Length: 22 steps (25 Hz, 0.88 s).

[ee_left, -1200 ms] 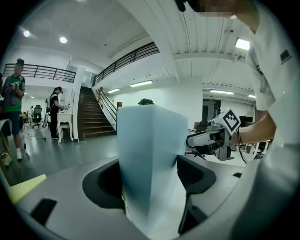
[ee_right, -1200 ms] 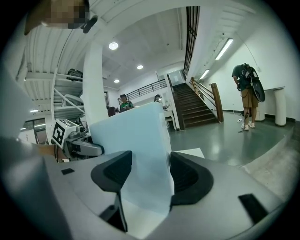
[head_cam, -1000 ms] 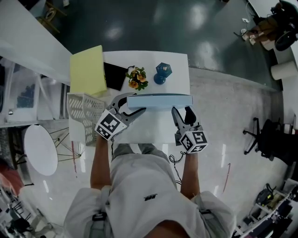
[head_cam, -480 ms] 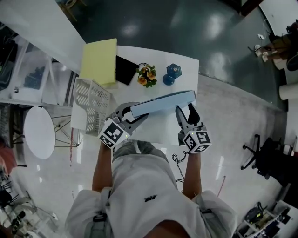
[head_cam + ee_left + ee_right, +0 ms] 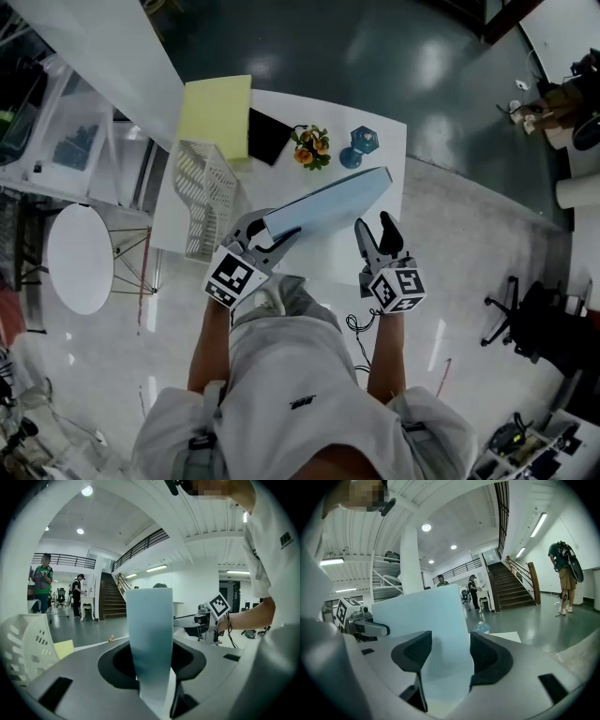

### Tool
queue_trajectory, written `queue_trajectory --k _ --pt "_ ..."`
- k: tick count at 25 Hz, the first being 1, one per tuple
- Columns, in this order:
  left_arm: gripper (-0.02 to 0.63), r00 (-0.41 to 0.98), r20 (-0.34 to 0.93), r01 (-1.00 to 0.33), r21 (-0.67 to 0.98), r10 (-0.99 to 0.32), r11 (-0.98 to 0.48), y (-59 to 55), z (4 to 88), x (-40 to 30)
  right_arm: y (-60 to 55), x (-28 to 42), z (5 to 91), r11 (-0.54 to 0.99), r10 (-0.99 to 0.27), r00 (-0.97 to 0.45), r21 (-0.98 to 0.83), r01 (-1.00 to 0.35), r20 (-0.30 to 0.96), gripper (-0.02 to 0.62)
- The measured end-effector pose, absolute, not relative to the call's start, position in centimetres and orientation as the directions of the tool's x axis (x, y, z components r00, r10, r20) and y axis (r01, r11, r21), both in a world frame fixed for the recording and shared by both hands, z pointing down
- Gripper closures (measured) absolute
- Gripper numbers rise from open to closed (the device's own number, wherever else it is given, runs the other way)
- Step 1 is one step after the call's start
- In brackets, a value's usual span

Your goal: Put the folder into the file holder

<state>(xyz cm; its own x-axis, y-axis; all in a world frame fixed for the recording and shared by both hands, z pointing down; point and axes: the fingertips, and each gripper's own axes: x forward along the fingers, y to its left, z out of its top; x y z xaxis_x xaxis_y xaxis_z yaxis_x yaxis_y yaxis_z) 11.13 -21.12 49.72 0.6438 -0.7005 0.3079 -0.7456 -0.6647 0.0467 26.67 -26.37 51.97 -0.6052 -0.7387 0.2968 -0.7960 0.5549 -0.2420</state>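
Folder [image 5: 323, 206] has swung diagonal over the table [image 5: 333, 262], right end further from me. Left gripper [image 5: 265, 232] jaws have just been closing and now clamp the folder's left end. Right gripper [image 5: 373, 234] jaws stand apart, with the folder edge between them but not pressed. Holder [image 5: 208, 197] sits just left of the left gripper

Left gripper [image 5: 272, 229] has just been closing onto the folder [image 5: 328, 202]; right gripper [image 5: 375, 228] jaws stand apart.
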Motion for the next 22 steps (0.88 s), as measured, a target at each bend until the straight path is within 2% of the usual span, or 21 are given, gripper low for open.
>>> queue_trajectory --k 11,22 --pt "0.431 0.548 0.257 -0.829 0.041 -0.796 -0.557 -12.7 46.0 6.6 -17.3 20.3 48.9 0.639 -0.701 -0.665 -0.187 -0.746 0.258 0.337" --pt "0.436 0.397 0.2 -0.917 0.058 -0.896 -0.394 -4.9 42.9 1.9 -9.5 14.7 46.7 0.752 -0.599 -0.765 -0.162 -0.639 0.235 0.339"
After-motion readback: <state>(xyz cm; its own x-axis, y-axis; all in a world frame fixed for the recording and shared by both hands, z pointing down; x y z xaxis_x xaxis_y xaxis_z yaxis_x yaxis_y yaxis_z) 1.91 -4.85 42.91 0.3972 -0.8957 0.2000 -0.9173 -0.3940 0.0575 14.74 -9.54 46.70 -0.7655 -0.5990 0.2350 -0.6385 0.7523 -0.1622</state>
